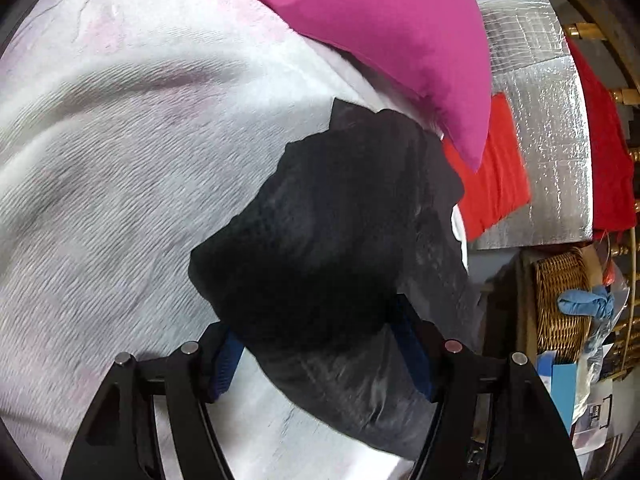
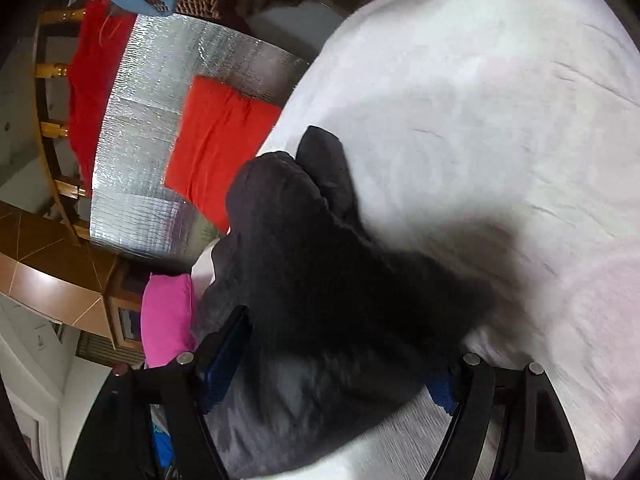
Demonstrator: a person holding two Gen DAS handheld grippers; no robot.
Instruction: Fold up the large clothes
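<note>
A bunched black garment (image 1: 328,232) lies on the white bedspread (image 1: 120,200). In the left wrist view its near end sits between the wide-apart jaws of my left gripper (image 1: 320,352); the blue pads (image 1: 226,360) stand off to either side and do not pinch it. The right wrist view shows the same black garment (image 2: 320,272) running up from my right gripper (image 2: 336,376). That gripper is also open, with the cloth lying loose between its blue pads (image 2: 224,364) on the bedspread (image 2: 480,120).
A pink pillow (image 1: 392,40) (image 2: 168,316) rests at the bed's edge beside the garment. Past it a folded red cloth (image 1: 496,176) (image 2: 220,140) lies on a silver foil mat (image 1: 540,80). A wicker basket (image 1: 560,304) with a blue cloth stands on the floor.
</note>
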